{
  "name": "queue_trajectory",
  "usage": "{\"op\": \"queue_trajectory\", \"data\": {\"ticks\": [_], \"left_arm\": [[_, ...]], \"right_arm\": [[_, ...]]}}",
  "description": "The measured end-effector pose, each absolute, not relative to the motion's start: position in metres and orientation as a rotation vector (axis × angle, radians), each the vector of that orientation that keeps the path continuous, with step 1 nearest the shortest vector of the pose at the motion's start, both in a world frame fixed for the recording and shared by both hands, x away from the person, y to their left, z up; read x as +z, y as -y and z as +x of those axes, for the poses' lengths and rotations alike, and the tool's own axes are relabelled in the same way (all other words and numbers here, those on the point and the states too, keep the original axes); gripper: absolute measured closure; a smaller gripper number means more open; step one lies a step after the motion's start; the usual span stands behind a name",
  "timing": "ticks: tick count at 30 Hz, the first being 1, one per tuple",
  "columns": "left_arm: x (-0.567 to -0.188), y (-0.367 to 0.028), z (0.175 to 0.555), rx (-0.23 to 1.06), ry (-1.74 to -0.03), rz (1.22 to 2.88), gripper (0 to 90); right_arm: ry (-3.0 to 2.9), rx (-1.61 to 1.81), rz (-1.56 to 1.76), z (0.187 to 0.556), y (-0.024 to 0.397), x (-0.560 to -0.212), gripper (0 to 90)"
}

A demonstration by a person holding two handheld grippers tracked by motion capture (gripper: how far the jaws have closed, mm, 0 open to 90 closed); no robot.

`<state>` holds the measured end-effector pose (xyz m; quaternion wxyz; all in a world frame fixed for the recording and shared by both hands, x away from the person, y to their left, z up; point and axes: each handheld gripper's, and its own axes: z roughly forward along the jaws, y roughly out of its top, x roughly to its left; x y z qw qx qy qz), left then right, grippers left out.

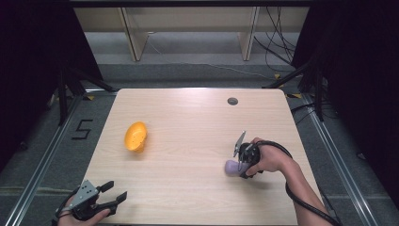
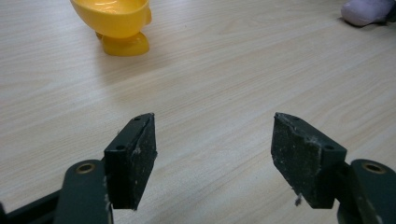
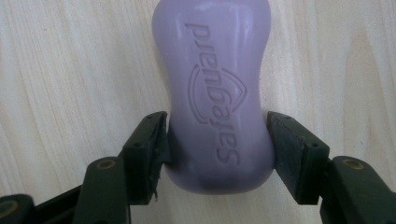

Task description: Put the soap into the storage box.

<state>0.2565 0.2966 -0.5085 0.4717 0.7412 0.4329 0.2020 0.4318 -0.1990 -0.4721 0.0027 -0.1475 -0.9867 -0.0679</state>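
A purple bar of soap lies flat on the light wood table toward the right front. My right gripper comes at it from the right. In the right gripper view its jaws are shut on the narrow end of the soap, one pad against each side. A yellow footed dish rests tipped on the left half of the table and also appears far ahead in the left gripper view. My left gripper stays at the front left corner, open, with bare table between its pads.
A small round dark grommet sits in the table near the back edge. Black frames and cables stand on the floor at both sides, and a tape mark shaped like a 5 lies on the floor left of the table.
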Motion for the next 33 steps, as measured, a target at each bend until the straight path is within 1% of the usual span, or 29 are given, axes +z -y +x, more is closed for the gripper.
{"op": "queue_trajectory", "data": {"ticks": [8,10,14,17,18,20,33], "left_arm": [[-0.5088,-0.2967,0.2569,0.491,-1.062,1.813,30.5],[-0.5089,-0.2966,0.2570,0.488,-1.063,1.811,30.5],[-0.5085,-0.2968,0.2567,0.488,-1.066,1.815,30.5],[-0.5084,-0.2968,0.2567,0.489,-1.066,1.815,30.5],[-0.5092,-0.2962,0.2568,0.494,-1.061,1.799,30.5],[-0.5083,-0.2967,0.2566,0.487,-1.064,1.811,30.5],[-0.5090,-0.2960,0.2571,0.482,-1.058,1.808,30.5]], "right_arm": [[3.108,-0.287,-0.484,0.4286,0.2022,-0.4708,40.7],[3.126,-0.357,-0.384,0.4310,0.2036,-0.4705,40.7],[3.112,-0.374,-0.428,0.4276,0.2026,-0.4680,40.7],[3.106,-0.348,-0.428,0.4271,0.2017,-0.4688,40.7],[3.119,-0.308,-0.370,0.4292,0.2022,-0.4707,40.7],[3.100,-0.241,-0.440,0.4276,0.2002,-0.4726,40.6],[3.068,-0.231,-0.474,0.4316,0.1966,-0.4730,38.9]]}}
